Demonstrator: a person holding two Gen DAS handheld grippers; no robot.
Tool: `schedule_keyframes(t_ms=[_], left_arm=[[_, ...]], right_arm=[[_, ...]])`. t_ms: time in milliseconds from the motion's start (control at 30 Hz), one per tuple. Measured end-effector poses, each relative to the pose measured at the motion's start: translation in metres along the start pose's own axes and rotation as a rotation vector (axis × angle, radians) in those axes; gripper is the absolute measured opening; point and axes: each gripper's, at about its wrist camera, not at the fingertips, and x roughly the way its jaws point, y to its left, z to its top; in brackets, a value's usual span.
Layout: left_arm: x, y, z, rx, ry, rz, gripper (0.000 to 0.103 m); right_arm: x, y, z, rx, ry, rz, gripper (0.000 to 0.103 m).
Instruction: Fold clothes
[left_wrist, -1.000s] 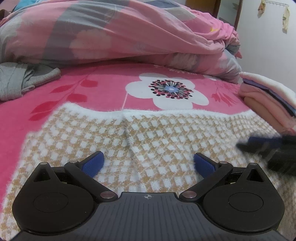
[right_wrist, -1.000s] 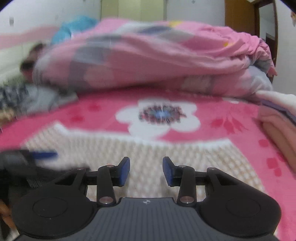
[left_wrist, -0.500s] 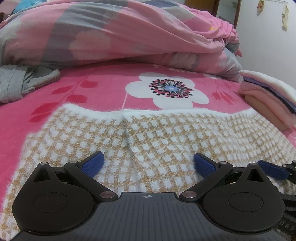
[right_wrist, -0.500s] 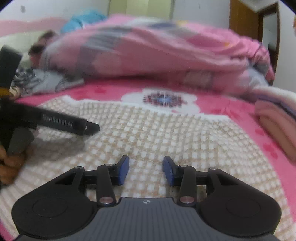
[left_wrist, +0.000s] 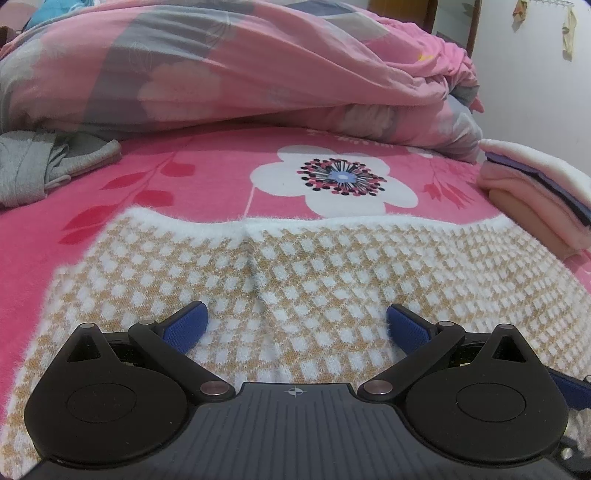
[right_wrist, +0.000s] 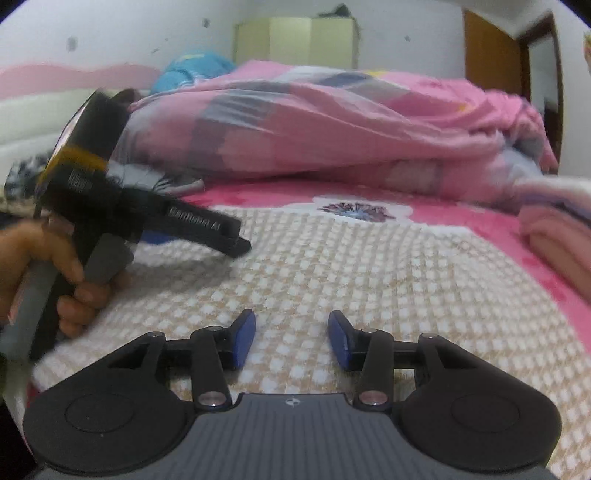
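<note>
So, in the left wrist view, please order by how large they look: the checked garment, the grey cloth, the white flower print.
1. checked garment
2. white flower print
3. grey cloth, though the frame edge cuts it and it looks nearly alike, so the last two are unsure.

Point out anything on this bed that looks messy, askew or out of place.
The grey garment lies crumpled at the left, unfolded, beside the heaped pink quilt. The checked sweater lies flat with only a slight centre crease, and the folded stack at right looks tidy. Nothing is spilled or damaged.

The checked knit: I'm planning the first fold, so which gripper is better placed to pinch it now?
Probably left. The left gripper hangs low over the checked knit, jaws wide. The right gripper is also over it, but its jaws are narrower and opening.
</note>
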Motion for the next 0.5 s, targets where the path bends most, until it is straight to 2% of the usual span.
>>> schedule_keyframes(t_ms=[67, 233, 300, 367, 433, 500], left_arm=[[0.0, 0.0, 0.0, -0.001, -0.001, -0.001, 0.103], [0.0, 0.001, -0.001, 0.0, -0.003, -0.001, 0.103], [-0.001, 0.0, -0.002, 0.003, -0.008, 0.001, 0.103], [-0.002, -0.001, -0.002, 0.007, -0.012, 0.007, 0.103], [-0.002, -0.001, -0.001, 0.007, -0.012, 0.008, 0.103], [-0.003, 0.0, -0.002, 0.004, -0.016, 0.006, 0.103]], right_arm=[[-0.005, 0.003, 0.008, 0.021, 0.011, -0.012, 0.046], [-0.047, 0.018, 0.003, -0.044, -0.127, 0.04, 0.047], [-0.036, 0.023, -0.016, -0.065, -0.064, 0.043, 0.053], [-0.029, 0.017, -0.039, -0.012, -0.111, 0.055, 0.053], [-0.027, 0.013, -0.037, 0.047, -0.109, 0.066, 0.054], [-0.026, 0.018, -0.036, 0.021, -0.111, 0.049, 0.054]])
